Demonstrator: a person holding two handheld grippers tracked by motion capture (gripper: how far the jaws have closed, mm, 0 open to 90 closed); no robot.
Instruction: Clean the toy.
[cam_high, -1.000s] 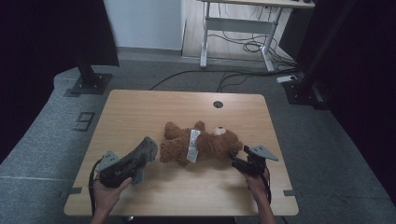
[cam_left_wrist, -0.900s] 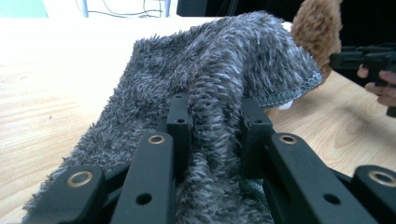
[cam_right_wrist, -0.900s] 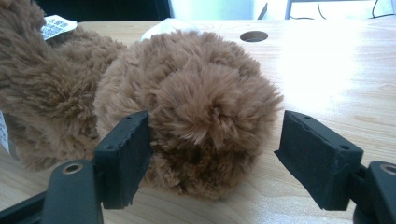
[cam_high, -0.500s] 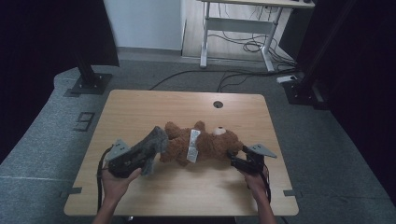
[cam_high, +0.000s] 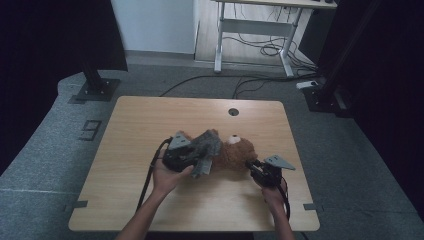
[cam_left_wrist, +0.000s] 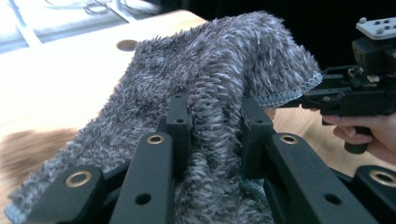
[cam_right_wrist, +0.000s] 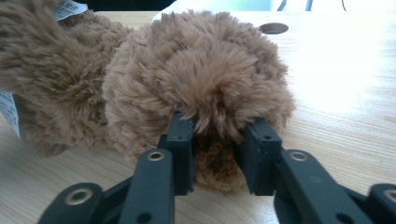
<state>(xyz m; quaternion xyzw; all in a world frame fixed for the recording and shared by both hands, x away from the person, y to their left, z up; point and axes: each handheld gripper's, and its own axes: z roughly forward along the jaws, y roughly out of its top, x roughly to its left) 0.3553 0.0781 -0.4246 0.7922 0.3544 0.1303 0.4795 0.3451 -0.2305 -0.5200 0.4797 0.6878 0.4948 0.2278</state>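
Observation:
A brown teddy bear (cam_high: 236, 153) lies on its side in the middle of the wooden table (cam_high: 150, 120). My left gripper (cam_high: 202, 160) is shut on a grey fuzzy cloth (cam_high: 207, 143) and holds it over the bear's left half. In the left gripper view the cloth (cam_left_wrist: 224, 60) bunches between the jaws of that gripper (cam_left_wrist: 215, 116) and drapes forward. My right gripper (cam_high: 253, 168) sits at the bear's right end. Its jaws have just been closing, and in the right gripper view this gripper (cam_right_wrist: 217, 135) pinches a tuft of the bear's (cam_right_wrist: 201, 70) brown fur.
A round cable hole (cam_high: 233, 111) lies in the tabletop behind the bear. A white label (cam_right_wrist: 9, 112) hangs from the bear's body. Bare table surrounds the bear on all sides. Stand bases and a desk frame (cam_high: 250, 30) are on the floor beyond the table.
My left gripper has carried the grey cloth rightward and up onto the bear. The right gripper stayed in place and its jaws closed on the bear's fur.

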